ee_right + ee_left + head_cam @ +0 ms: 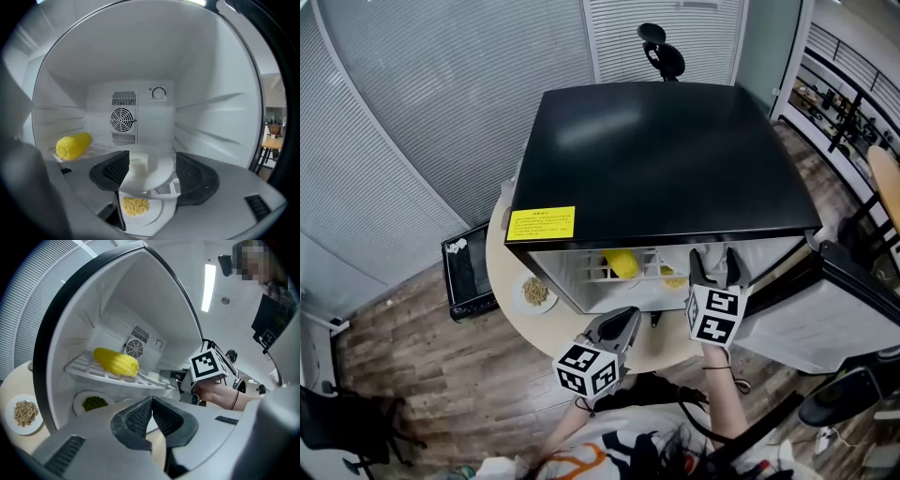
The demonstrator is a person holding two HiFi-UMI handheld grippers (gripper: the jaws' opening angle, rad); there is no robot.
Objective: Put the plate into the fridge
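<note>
The black mini fridge (666, 159) stands open on a round table. My right gripper (151, 164) reaches inside it, jaws open. A white plate (159, 176) lies between the pads on the wire shelf (89, 371), and they do not grip it. Below it sits a plate of yellow kernels (136, 206). A corn cob (72, 145) lies at the shelf's left. A plate of green peas (93, 403) rests on the fridge floor. My left gripper (151, 404) hangs shut and empty in front of the fridge (70, 333), left of the right gripper (208, 365).
A small plate of grains (534, 292) sits on the table (511, 309) left of the fridge. The fridge door (825, 319) swings out to the right. A black box (469, 272) stands on the wooden floor at the left, an office chair (661, 52) behind the fridge.
</note>
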